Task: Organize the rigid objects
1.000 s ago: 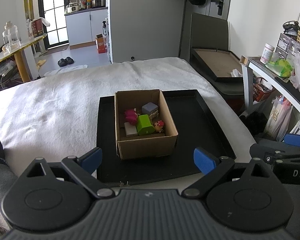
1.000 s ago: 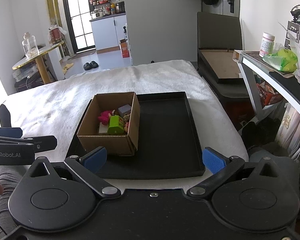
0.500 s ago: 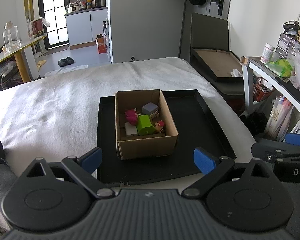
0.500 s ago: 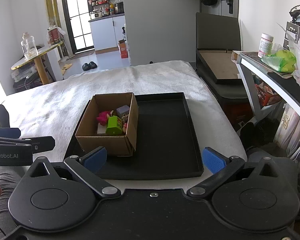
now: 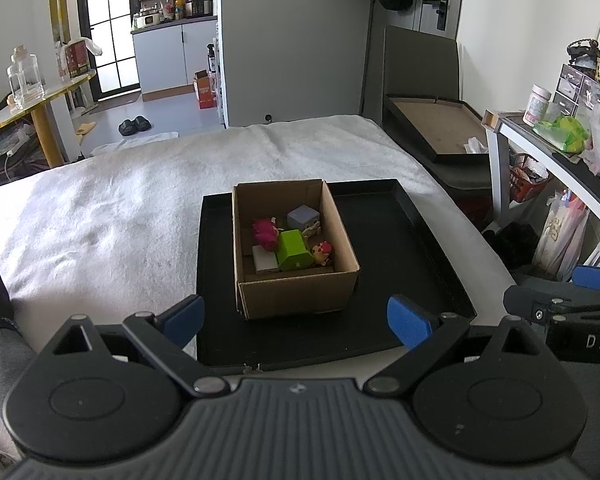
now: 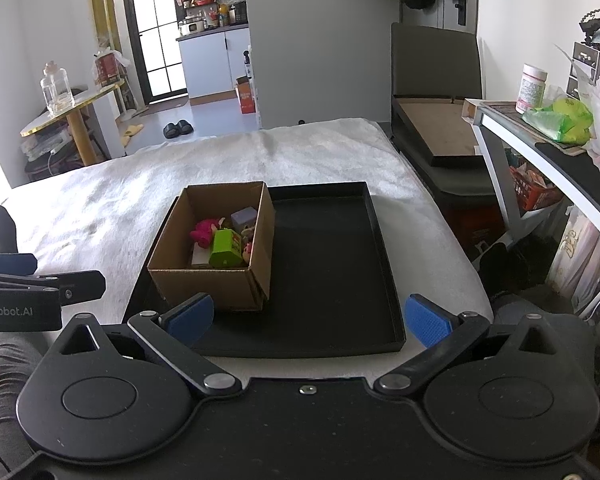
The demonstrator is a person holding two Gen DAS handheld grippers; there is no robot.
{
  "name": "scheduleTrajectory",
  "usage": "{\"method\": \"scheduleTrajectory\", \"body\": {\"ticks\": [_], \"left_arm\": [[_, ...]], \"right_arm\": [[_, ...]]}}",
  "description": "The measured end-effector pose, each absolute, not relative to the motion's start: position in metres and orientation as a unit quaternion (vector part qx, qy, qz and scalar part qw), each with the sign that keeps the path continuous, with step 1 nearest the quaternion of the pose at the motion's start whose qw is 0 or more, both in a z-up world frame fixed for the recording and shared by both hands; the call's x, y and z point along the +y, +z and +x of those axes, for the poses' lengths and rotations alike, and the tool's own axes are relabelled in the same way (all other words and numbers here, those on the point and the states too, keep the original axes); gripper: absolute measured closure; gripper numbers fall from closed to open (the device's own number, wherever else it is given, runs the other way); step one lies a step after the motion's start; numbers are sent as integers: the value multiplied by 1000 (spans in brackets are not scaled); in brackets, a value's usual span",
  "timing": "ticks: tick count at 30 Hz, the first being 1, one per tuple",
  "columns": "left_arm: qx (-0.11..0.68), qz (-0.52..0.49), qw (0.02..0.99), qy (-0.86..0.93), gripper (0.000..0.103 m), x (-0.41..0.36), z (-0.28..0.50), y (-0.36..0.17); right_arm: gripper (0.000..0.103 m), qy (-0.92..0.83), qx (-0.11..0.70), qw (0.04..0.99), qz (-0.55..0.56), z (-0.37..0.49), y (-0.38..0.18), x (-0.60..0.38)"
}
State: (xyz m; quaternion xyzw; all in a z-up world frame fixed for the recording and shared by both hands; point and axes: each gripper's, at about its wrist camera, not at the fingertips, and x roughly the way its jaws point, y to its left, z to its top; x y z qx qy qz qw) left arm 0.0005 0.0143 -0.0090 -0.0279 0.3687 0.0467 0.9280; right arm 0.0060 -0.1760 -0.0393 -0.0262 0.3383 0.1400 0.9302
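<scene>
Toys [image 5: 290, 240] all sit in the cardboard box [image 5: 300, 296] on the black tray [image 5: 416, 248], so sorting looks done or unstarted, and your left gripper [image 5: 296, 318] and right gripper [image 6: 306, 316] hang spread, empty, near the tray's front edge

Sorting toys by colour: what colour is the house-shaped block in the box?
Lime green, clearest in the left wrist view.
</scene>
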Motion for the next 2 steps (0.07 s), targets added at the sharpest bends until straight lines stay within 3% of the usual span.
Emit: {"method": "scheduleTrajectory", "body": {"ticks": [2], "left_arm": [[368,-28,929,43,5,14,0,-9]], "right_arm": [[0,140,338,930,-26,6,-40,-176]]}}
